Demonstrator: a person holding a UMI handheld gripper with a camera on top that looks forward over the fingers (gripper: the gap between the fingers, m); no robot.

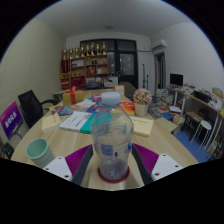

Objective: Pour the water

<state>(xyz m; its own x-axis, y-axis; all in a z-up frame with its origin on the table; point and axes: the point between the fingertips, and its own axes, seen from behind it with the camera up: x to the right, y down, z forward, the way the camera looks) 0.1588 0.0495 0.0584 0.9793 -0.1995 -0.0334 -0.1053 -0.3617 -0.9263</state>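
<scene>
One clear bottle (112,140) with a white cap, standing between the two fingers (72,163) of one pair of tongs (112,170). One pale green cup (38,151) on the near left of the counter (160,140). One dark chair (30,106) on the far left. One shelf (84,66) of things far back. Many papers and small bits on the counter, too jumbled to count.

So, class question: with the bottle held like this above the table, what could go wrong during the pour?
1. The gripper holds the clear bottle only by its two pads, so it might slip when tilted.
2. The cup sits off to one side; water could miss it.
3. Papers lie nearby and could get wet.
</scene>
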